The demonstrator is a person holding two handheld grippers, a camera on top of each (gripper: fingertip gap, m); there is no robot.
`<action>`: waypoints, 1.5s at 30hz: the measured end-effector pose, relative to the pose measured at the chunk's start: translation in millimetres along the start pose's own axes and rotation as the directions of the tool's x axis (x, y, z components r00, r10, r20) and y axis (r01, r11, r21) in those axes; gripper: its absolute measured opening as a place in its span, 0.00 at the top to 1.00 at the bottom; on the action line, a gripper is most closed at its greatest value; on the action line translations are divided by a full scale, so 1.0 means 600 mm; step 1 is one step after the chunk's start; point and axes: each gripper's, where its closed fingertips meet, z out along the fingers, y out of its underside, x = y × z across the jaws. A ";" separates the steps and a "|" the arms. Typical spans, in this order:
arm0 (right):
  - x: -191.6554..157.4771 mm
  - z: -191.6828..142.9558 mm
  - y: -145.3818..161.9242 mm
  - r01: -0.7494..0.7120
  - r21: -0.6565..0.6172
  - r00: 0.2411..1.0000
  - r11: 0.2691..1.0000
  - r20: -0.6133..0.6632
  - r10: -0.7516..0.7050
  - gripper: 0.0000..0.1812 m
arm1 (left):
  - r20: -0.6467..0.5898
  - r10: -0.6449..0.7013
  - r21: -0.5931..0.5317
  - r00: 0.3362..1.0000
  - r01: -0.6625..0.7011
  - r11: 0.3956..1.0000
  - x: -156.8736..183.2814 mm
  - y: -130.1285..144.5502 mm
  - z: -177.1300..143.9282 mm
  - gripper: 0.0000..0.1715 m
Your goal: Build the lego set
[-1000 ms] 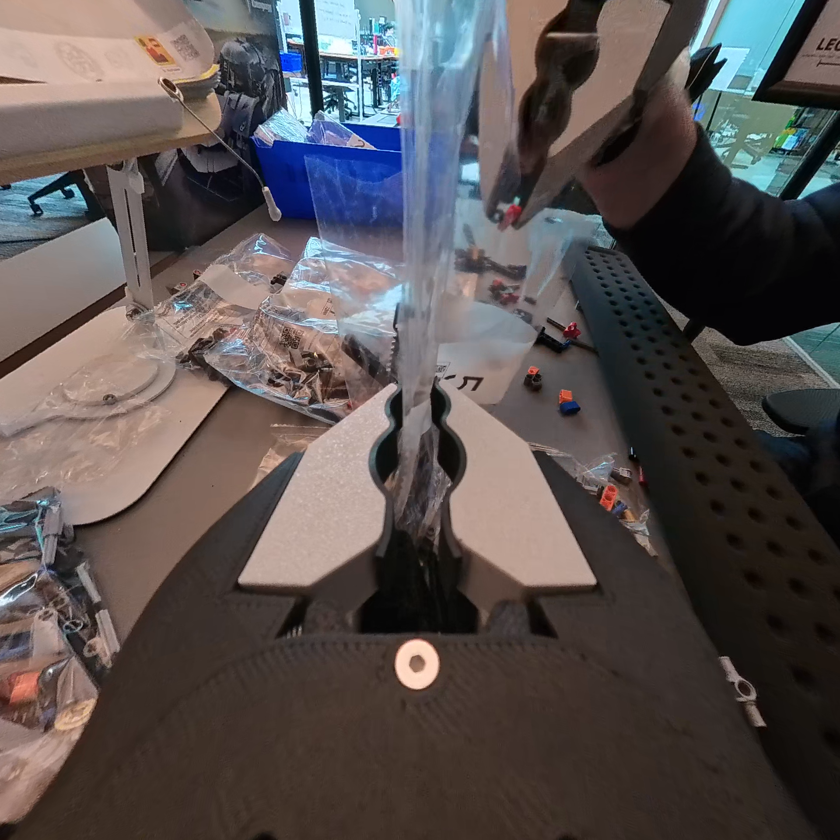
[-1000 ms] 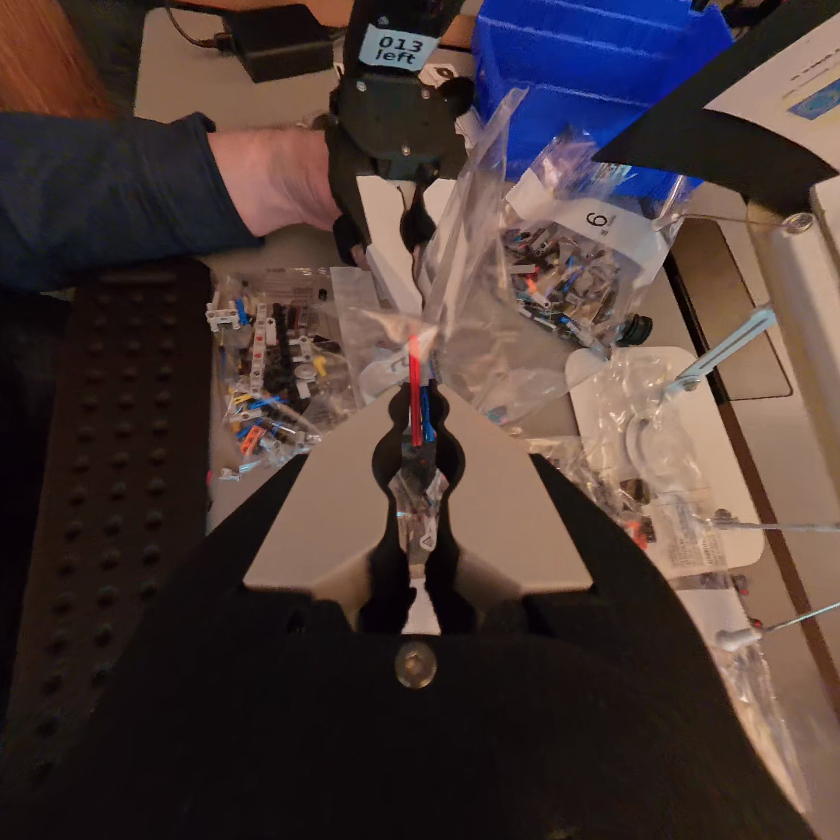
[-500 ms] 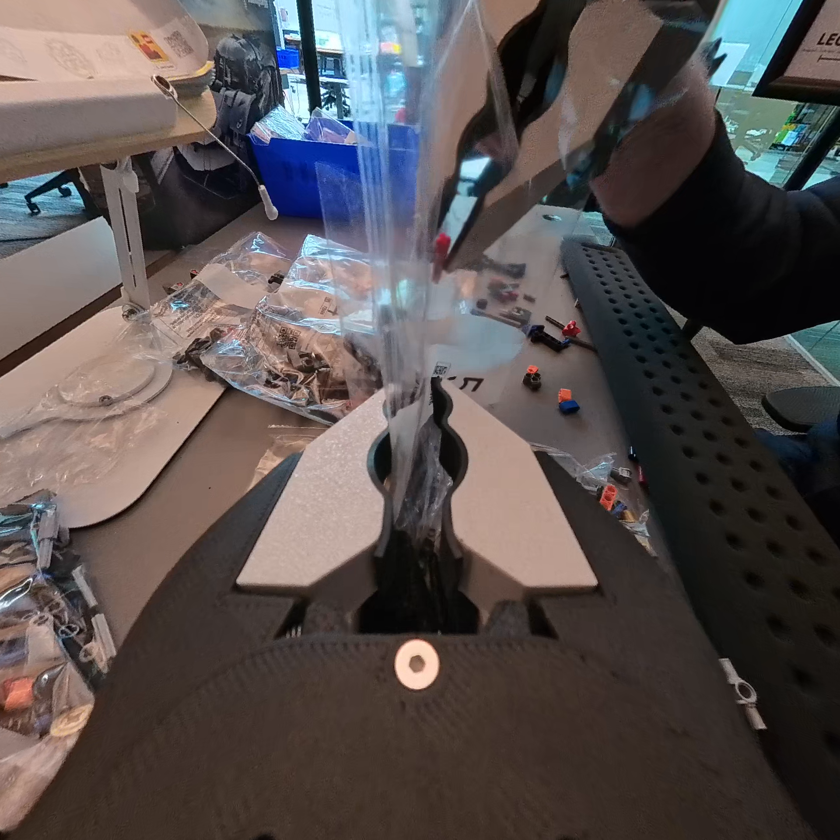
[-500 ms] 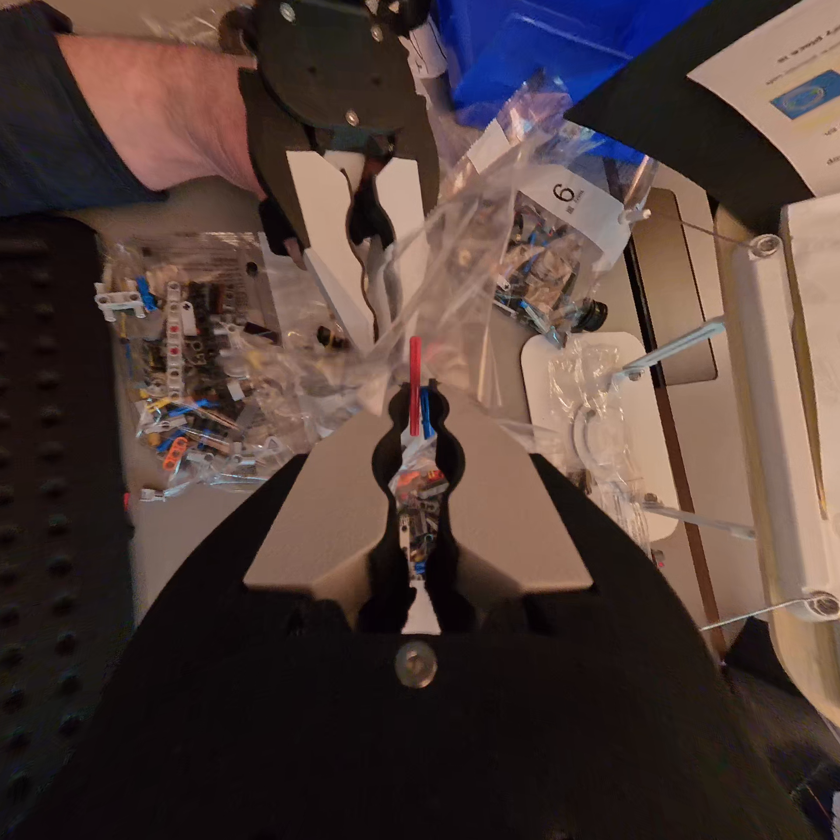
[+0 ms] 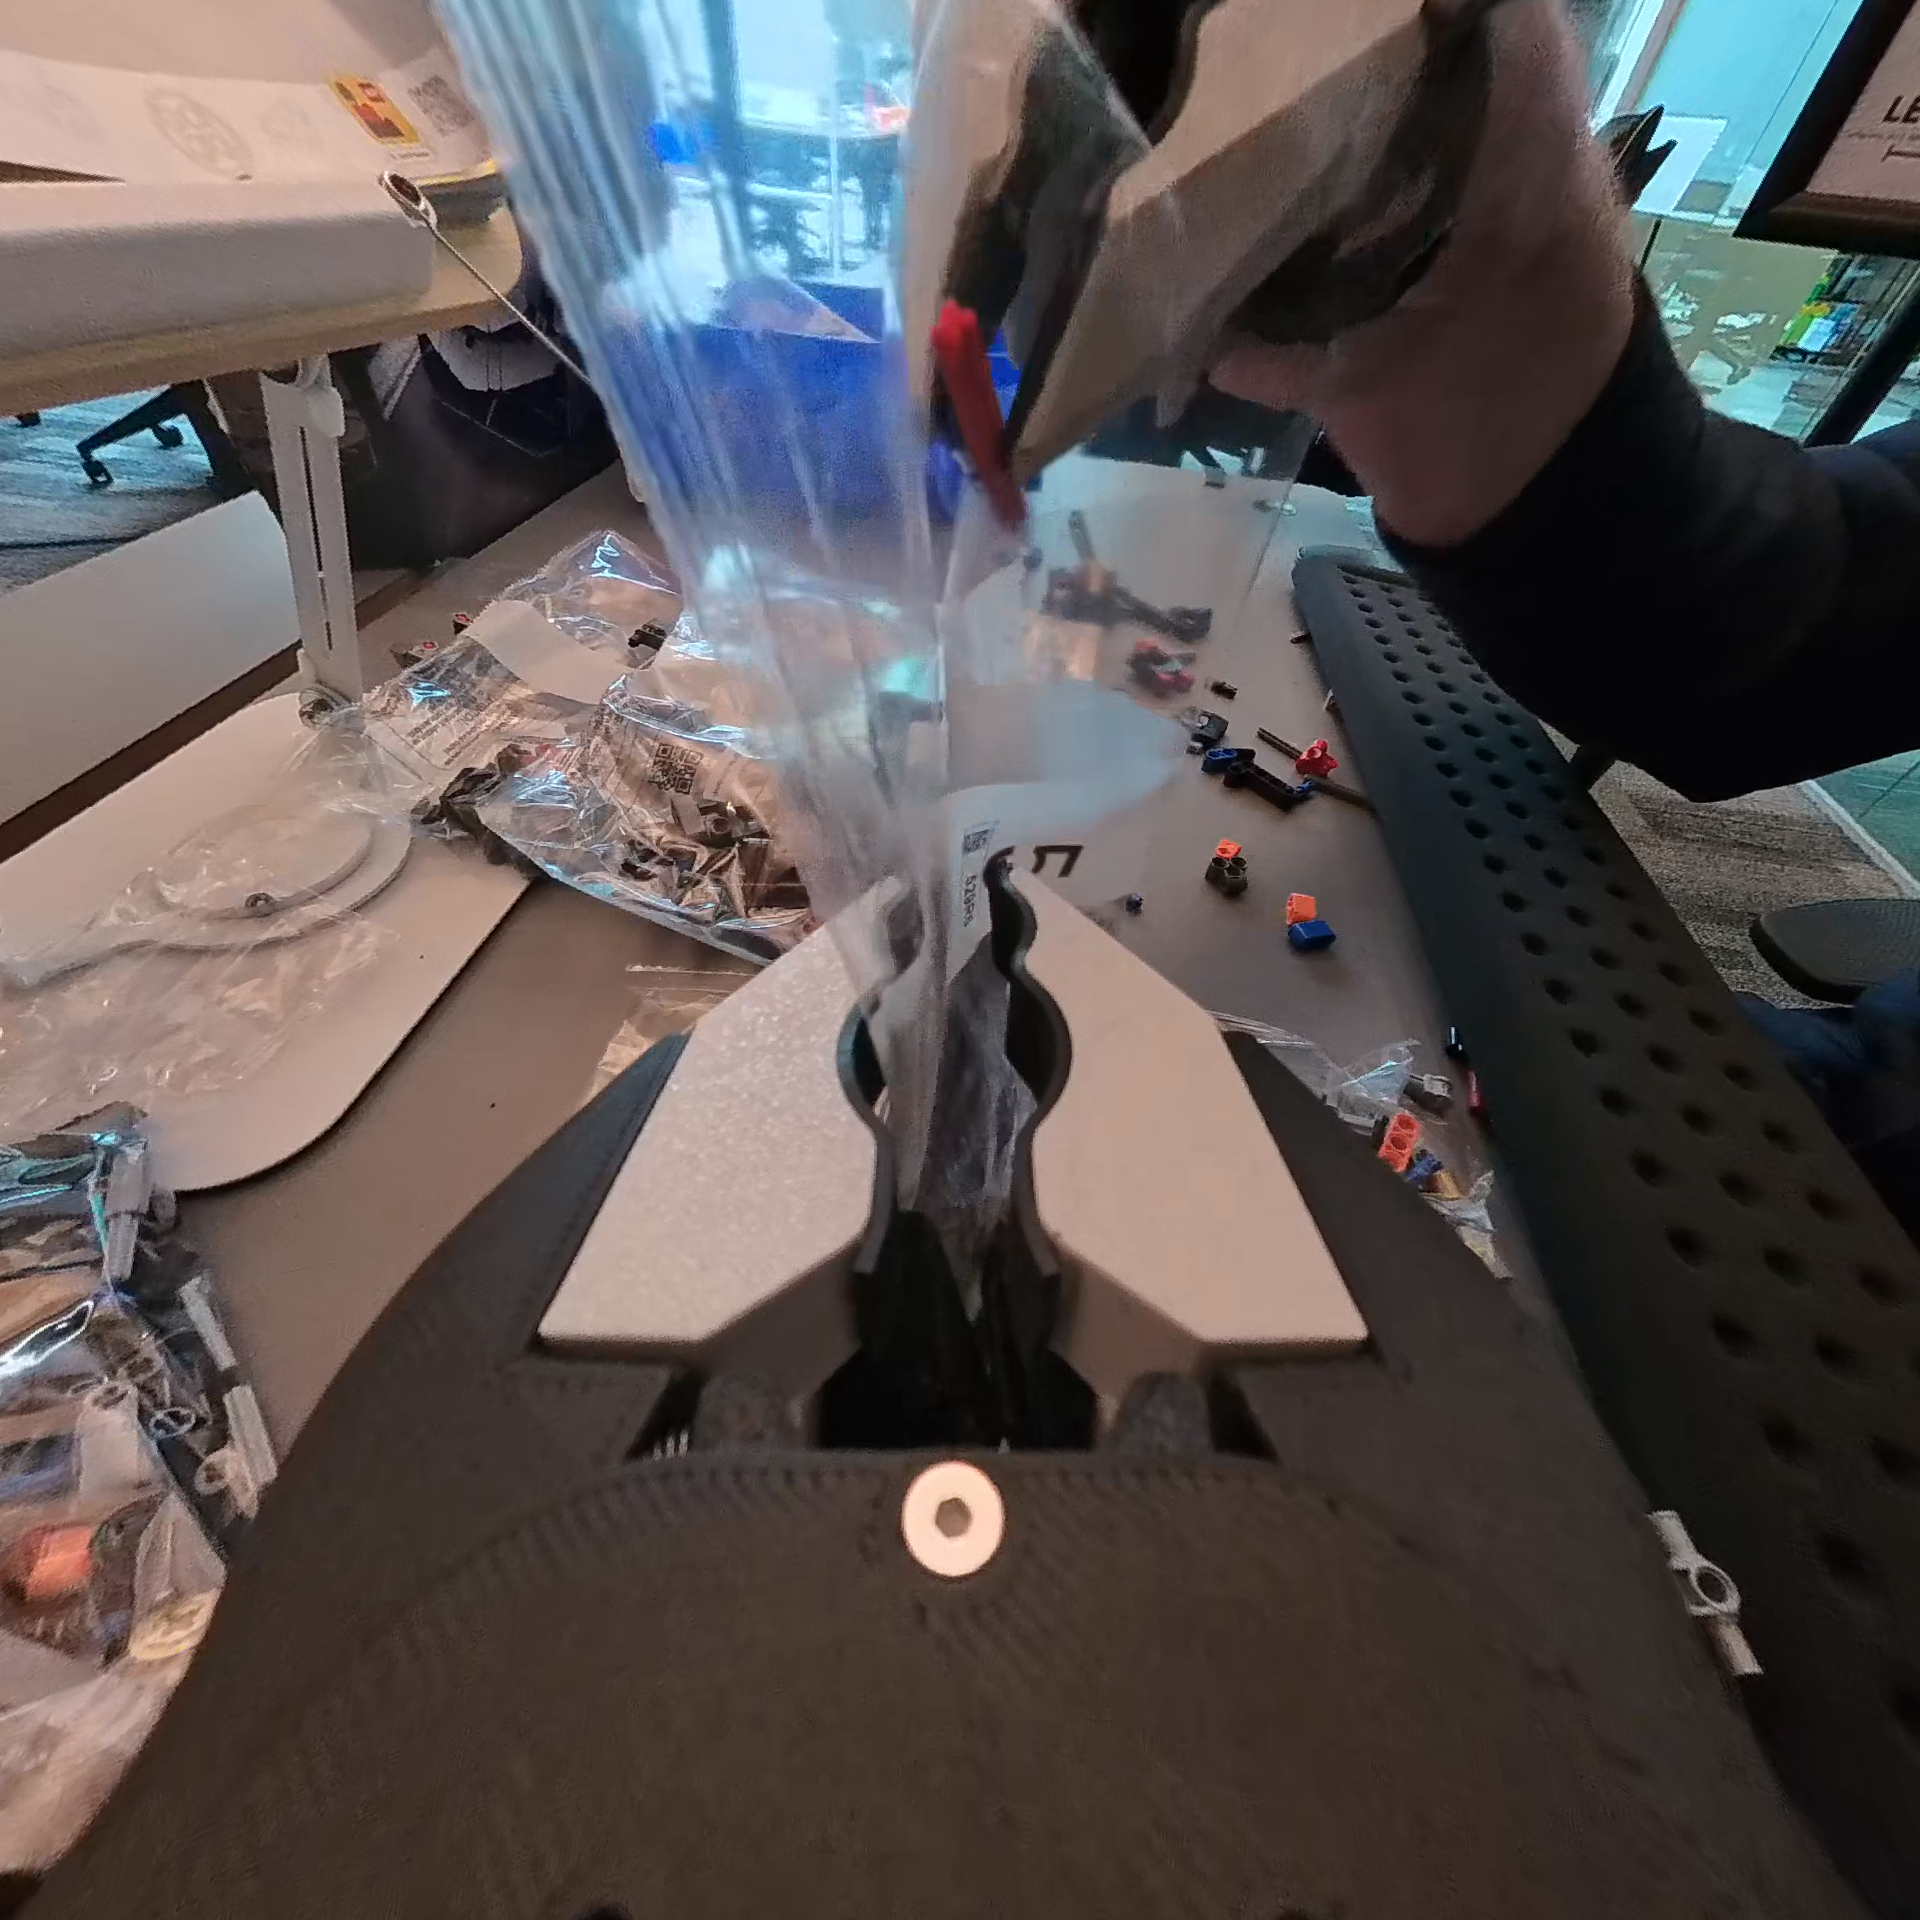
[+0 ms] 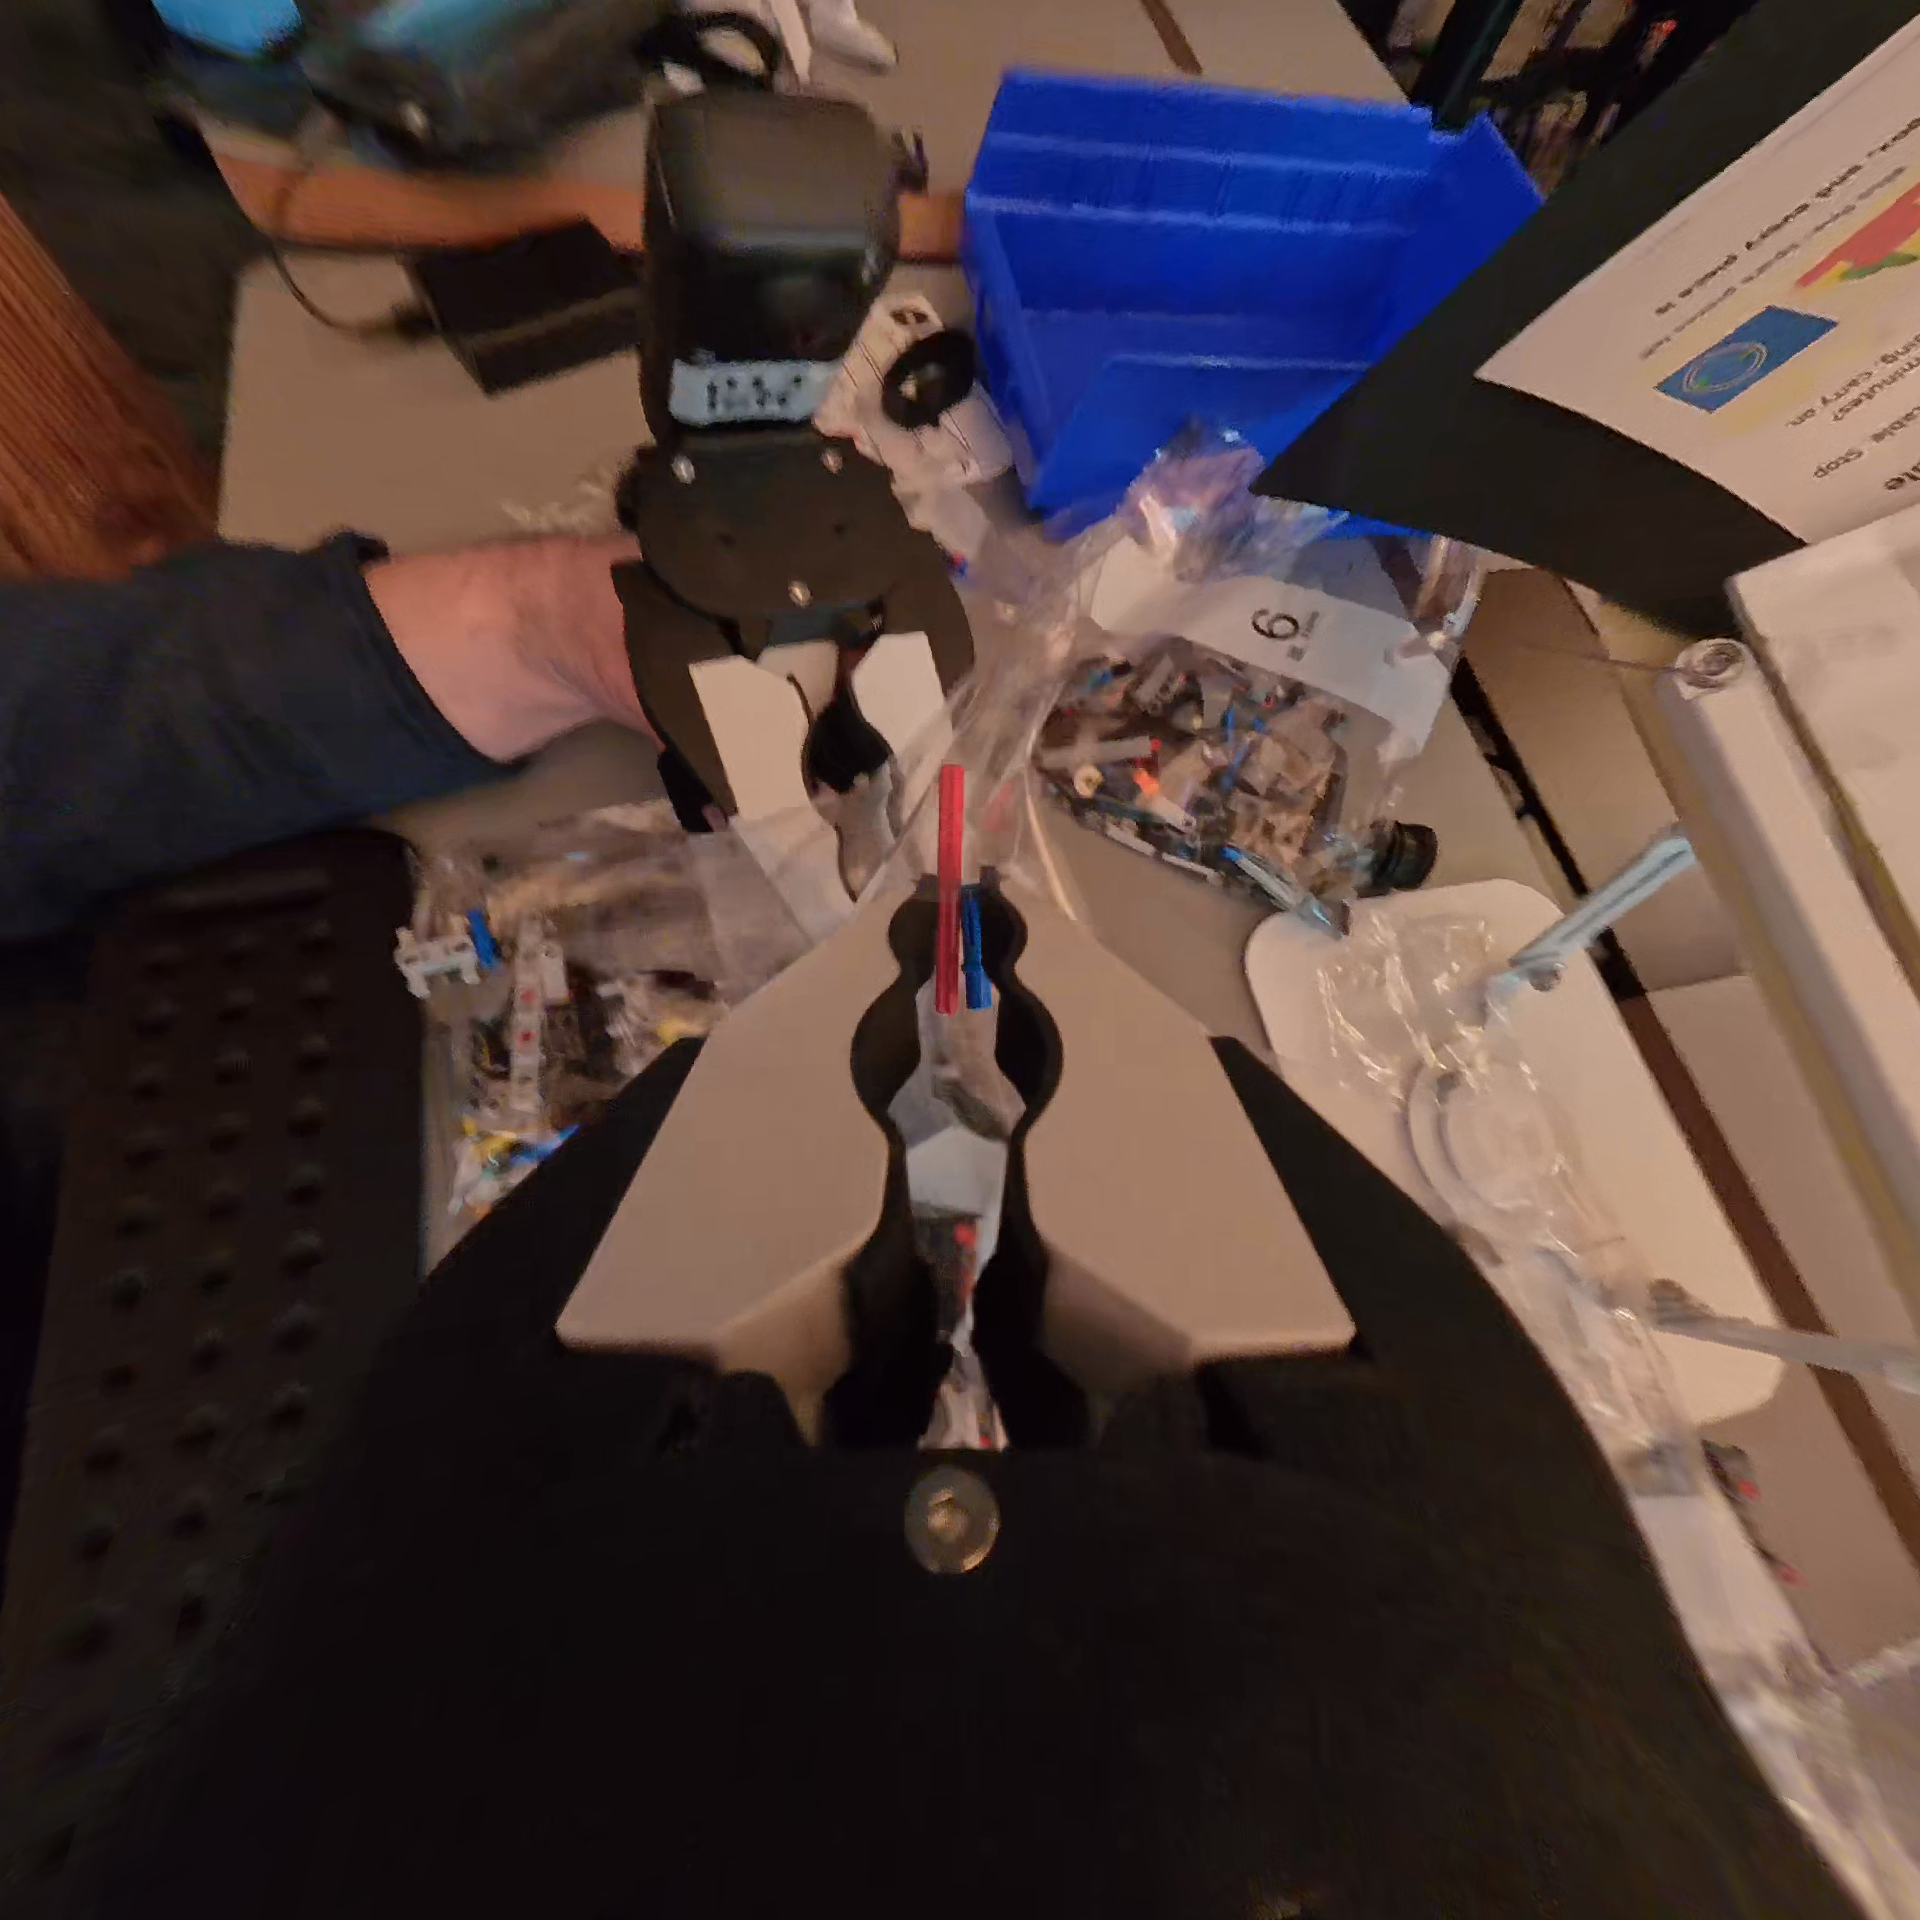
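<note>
While both tongs pinch the clear bag [image 5: 831, 644], left tongs [image 5: 951, 914] below, right tongs [image 6: 961, 904] also nip red axle [image 6: 950, 883].

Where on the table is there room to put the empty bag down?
One bare patch lies on the table beyond the loose pieces, beside the black perforated panel. Another is the grey strip between the white stand base and the parts bags. Bags crowd the middle and near left.
</note>
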 end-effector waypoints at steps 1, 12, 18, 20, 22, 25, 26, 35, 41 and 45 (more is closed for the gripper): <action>-0.004 0.001 -0.007 -0.025 0.033 0.999 0.999 0.028 0.024 0.97 | -0.001 0.000 0.001 1.000 0.000 1.000 0.000 0.000 0.000 0.93; 0.001 0.029 0.035 -0.079 -0.053 0.996 0.995 0.042 0.082 0.94 | -0.002 0.000 -0.014 1.000 0.000 1.000 0.001 0.004 0.004 0.93; 0.002 -0.020 0.041 -0.053 -0.029 0.999 0.998 -0.003 0.053 0.88 | 0.000 -0.002 -0.014 1.000 0.002 1.000 0.000 0.004 0.003 0.93; 0.009 -0.050 0.060 -0.050 -0.052 0.998 0.997 -0.050 0.048 0.87 | 0.001 -0.002 -0.016 1.000 0.002 1.000 0.000 0.004 0.003 0.93; 0.008 -0.079 0.084 -0.052 -0.072 0.996 0.996 -0.070 0.047 0.87 | 0.001 -0.004 -0.015 1.000 0.004 1.000 0.000 0.004 0.003 0.93; -0.017 -0.102 0.137 -0.079 -0.122 0.997 0.989 -0.019 0.078 0.87 | -0.003 -0.002 -0.024 1.000 0.002 1.000 0.001 0.007 0.005 0.93; -0.023 -0.106 0.156 -0.088 -0.141 0.996 0.986 -0.020 0.086 0.87 | -0.005 -0.002 -0.027 1.000 0.002 1.000 0.002 0.008 0.006 0.92; -0.058 -0.150 0.205 -0.144 -0.024 0.989 0.989 -0.021 0.144 0.90 | 0.004 -0.016 -0.023 1.000 0.016 1.000 -0.004 0.012 0.003 0.94; -0.115 -0.102 0.343 -0.182 -0.365 0.976 0.913 0.046 0.213 0.87 | 0.005 -0.013 -0.029 1.000 0.013 1.000 -0.004 0.012 0.004 0.93; -0.144 -0.080 0.389 -0.168 -0.452 0.971 0.876 0.077 0.226 0.85 | 0.003 -0.014 -0.028 1.000 0.014 0.999 -0.004 0.013 0.004 0.94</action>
